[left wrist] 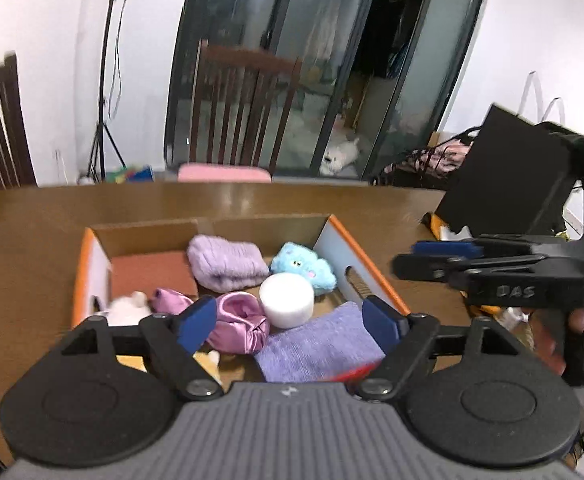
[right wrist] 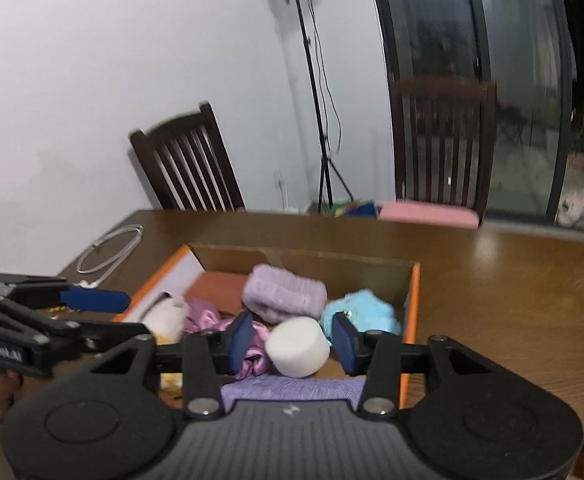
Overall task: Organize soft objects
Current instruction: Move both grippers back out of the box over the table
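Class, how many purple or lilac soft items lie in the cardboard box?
3: lilac knitted roll at the back, shiny pink-purple satin cloth centre, flat purple towel nearest; others may be hidden.

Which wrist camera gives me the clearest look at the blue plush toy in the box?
The left wrist view: the blue plush toy shows whole, its face visible, behind the white foam cylinder. In the right wrist view that tool's finger and the cylinder partly cover the toy.

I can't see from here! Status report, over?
Left gripper open, empty. Right gripper open, empty, above white foam cylinder. Soft things sit in orange-edged cardboard box. Nothing blocking.
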A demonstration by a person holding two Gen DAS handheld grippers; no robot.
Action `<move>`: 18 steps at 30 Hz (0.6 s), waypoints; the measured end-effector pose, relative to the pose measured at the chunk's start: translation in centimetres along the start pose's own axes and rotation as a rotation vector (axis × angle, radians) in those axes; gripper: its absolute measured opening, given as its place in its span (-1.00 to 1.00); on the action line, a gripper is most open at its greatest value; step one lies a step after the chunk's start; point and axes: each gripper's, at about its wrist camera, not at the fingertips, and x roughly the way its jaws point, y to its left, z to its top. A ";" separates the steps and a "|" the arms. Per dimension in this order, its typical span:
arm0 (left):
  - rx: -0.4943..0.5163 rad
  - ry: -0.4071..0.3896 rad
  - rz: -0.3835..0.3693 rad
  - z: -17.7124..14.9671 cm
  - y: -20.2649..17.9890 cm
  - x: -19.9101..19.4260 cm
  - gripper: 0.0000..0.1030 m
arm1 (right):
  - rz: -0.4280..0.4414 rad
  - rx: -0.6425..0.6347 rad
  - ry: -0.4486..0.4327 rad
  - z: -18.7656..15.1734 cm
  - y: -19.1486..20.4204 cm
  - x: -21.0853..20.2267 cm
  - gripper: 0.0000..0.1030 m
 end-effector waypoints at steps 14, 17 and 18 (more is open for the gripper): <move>0.076 -0.226 0.260 -18.8 -2.9 -13.1 0.96 | -0.067 -0.159 -0.088 -14.2 3.3 -12.9 0.25; 0.020 -0.194 0.264 -23.4 -3.1 -12.3 0.95 | -0.084 -0.181 -0.074 -18.3 4.2 -13.1 0.26; 0.011 -0.177 0.268 -24.6 -3.3 -11.8 0.95 | -0.089 -0.186 -0.069 -19.5 4.4 -13.0 0.26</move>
